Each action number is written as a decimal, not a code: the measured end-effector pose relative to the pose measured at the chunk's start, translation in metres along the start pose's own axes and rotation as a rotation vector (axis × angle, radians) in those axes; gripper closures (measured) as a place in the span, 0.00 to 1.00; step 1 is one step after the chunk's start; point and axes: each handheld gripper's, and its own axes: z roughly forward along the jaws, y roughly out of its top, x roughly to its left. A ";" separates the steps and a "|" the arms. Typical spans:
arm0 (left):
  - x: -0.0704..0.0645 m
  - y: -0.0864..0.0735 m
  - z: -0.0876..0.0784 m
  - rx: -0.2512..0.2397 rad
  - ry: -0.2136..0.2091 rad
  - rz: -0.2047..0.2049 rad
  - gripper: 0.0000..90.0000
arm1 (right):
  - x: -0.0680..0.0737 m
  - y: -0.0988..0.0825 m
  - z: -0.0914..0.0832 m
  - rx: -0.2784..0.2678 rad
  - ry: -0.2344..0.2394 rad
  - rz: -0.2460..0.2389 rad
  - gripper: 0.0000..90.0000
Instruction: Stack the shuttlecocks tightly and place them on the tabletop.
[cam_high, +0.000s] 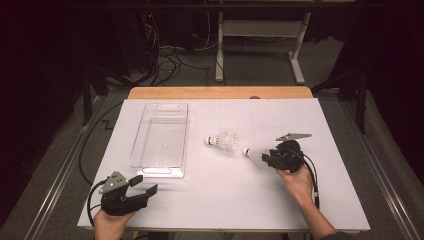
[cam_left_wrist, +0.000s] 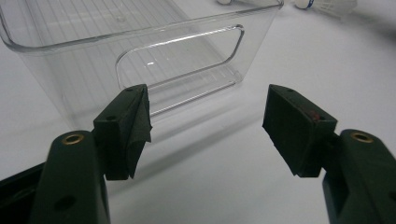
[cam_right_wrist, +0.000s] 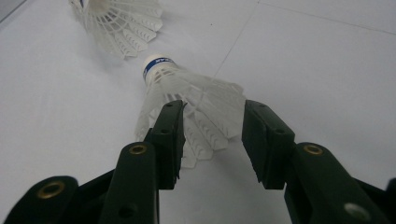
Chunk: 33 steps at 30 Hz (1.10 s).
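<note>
A white feathered shuttlecock (cam_high: 254, 154) (cam_right_wrist: 196, 88) with a blue band on its cork lies on the white table, cork pointing left. My right gripper (cam_high: 265, 158) (cam_right_wrist: 212, 135) is open and its jaws stand on either side of the feather skirt, the left pad touching the feathers and the right one just clear. A second shuttlecock (cam_high: 223, 142) (cam_right_wrist: 123, 23) lies just left of it. My left gripper (cam_high: 145, 184) (cam_left_wrist: 208, 121) rests open and empty near the front left corner, facing the near end of a clear plastic bin (cam_high: 182, 145) (cam_left_wrist: 140, 51).
The bin is long and empty, with handle cut-outs at both ends, on the left half of the white table sheet (cam_high: 220, 195). A shuttlecock (cam_left_wrist: 331, 5) shows beyond the bin in the left gripper view. Cables and a desk frame (cam_high: 260, 30) stand on the floor behind.
</note>
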 end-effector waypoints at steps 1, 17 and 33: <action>0.000 0.000 0.000 0.000 0.000 0.000 0.36 | 0.000 -0.001 -0.001 -0.003 0.000 0.004 0.65; -0.001 0.000 0.000 -0.002 -0.001 0.000 0.37 | 0.004 -0.020 -0.020 -0.055 -0.006 0.018 0.60; -0.001 0.000 0.000 -0.002 -0.001 -0.001 0.37 | 0.026 -0.027 -0.020 -0.080 0.053 -0.022 0.61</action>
